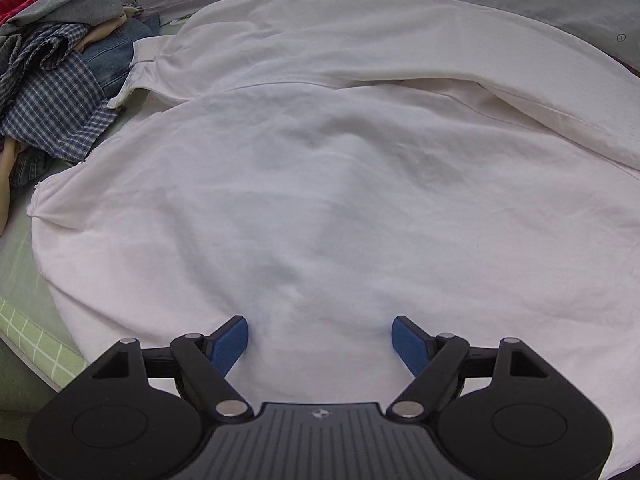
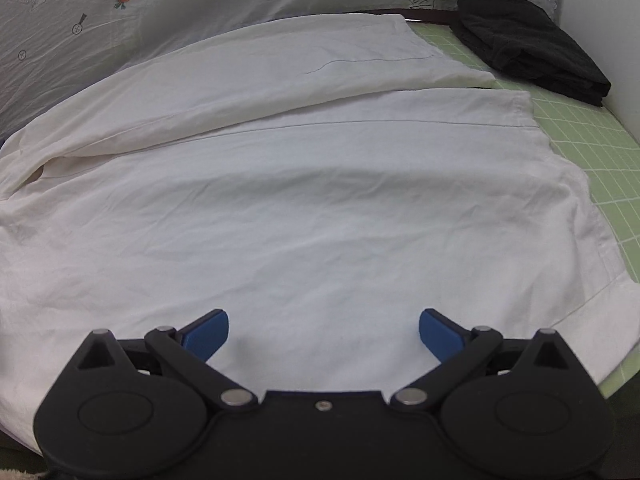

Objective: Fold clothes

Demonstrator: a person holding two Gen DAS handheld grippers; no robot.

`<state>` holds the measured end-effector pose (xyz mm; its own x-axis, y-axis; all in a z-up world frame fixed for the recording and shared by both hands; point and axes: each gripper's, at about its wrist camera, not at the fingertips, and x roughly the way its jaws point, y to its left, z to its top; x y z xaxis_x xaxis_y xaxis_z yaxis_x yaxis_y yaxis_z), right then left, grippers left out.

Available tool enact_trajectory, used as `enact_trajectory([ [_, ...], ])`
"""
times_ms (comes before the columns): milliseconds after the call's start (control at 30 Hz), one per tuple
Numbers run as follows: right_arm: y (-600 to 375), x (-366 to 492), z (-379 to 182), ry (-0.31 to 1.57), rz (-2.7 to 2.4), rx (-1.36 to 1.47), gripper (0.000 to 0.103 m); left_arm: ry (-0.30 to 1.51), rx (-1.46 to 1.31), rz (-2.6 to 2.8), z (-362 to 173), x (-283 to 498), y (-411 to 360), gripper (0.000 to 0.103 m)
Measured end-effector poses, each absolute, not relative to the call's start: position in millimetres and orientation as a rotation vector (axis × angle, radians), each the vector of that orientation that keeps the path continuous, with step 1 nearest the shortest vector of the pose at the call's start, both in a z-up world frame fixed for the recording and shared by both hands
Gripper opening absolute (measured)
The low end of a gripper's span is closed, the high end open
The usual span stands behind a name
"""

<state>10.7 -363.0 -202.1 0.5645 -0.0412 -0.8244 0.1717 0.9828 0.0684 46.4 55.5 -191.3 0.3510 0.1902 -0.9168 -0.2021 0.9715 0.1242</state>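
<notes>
Left wrist: white, soft, thin cotton trousers (image 1: 320, 184) are lying flat, filling the frame; light and limp, likely best pinched at an edge, the hem at 9 o'clock. Left gripper (image 1: 320, 340) is hovering wide, empty.

Right wrist: trousers (image 2: 304, 208) are spreading toward 2 o'clock. Right gripper (image 2: 324, 334) is gaping wide, holding nothing.

Open room across the flat white garment (image 1: 320, 208). Blocked at its left end by a heap of clothes (image 1: 60, 80). Hemmed in on the far right by a folded black cloth (image 2: 532, 48).
</notes>
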Motion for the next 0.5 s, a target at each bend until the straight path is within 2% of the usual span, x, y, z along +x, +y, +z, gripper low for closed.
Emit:
enact_trajectory([
  [133, -412.8, 2.5, -200.5, 0.922, -0.267, 0.191, 0.103, 1.169, -0.002, 0.303, -190.4, 39.7, 47.6, 0.085],
  [367, -467.0, -20.7, -212.9, 0.910, -0.438, 0.126, 0.103, 1.155, -0.041, 0.426, -195.1, 35.7, 48.7, 0.102],
  [500, -477.3, -26.4, -215.9, 0.898, -0.471, 0.093, 0.103, 1.145, -0.071, 0.466, -196.9, 33.9, 49.3, 0.103],
])
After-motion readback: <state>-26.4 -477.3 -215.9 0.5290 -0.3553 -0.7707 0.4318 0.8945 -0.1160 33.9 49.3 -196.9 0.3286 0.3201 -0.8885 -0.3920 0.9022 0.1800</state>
